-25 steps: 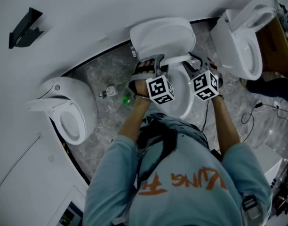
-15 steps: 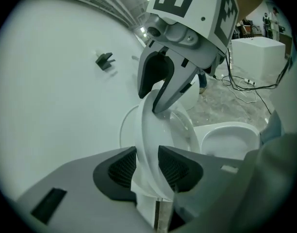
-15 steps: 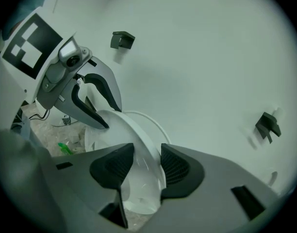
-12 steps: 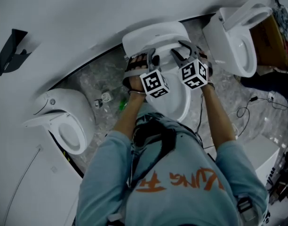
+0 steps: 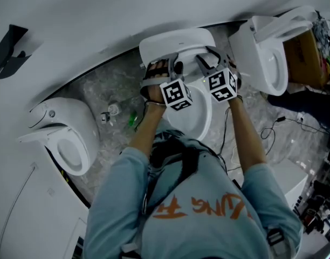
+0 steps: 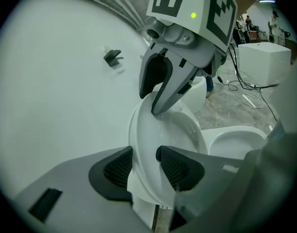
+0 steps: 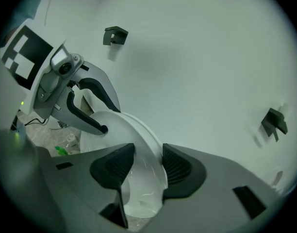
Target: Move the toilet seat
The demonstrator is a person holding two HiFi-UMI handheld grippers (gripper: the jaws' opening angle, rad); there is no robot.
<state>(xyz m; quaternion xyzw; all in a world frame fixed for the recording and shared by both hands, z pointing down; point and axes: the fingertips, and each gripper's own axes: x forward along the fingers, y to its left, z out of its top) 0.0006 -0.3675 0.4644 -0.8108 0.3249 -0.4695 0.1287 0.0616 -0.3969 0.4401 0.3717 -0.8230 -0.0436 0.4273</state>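
The middle toilet's white seat (image 5: 178, 43) stands raised over its bowl (image 5: 196, 117), close to the wall. My left gripper (image 5: 172, 65) grips the seat's left rim and my right gripper (image 5: 207, 59) its right rim. In the left gripper view the seat rim (image 6: 160, 130) fills the gap of the left gripper (image 6: 144, 165); both pads touch it while the jaws are opening slightly, and the right gripper's fingers (image 6: 160, 93) clamp the far edge. In the right gripper view the rim (image 7: 139, 135) sits pressed in the right gripper (image 7: 147, 165).
A second toilet (image 5: 68, 139) stands on the left and a third (image 5: 267, 53) on the right. A green bottle (image 5: 133, 120) and cables (image 5: 283, 124) lie on the marble floor. A black bracket (image 5: 8, 47) sticks out of the wall. A cardboard box (image 5: 304, 53) is far right.
Both grippers have moved toward the wall with the seat between them, and the seat now stands more upright. The head view has shifted slightly.
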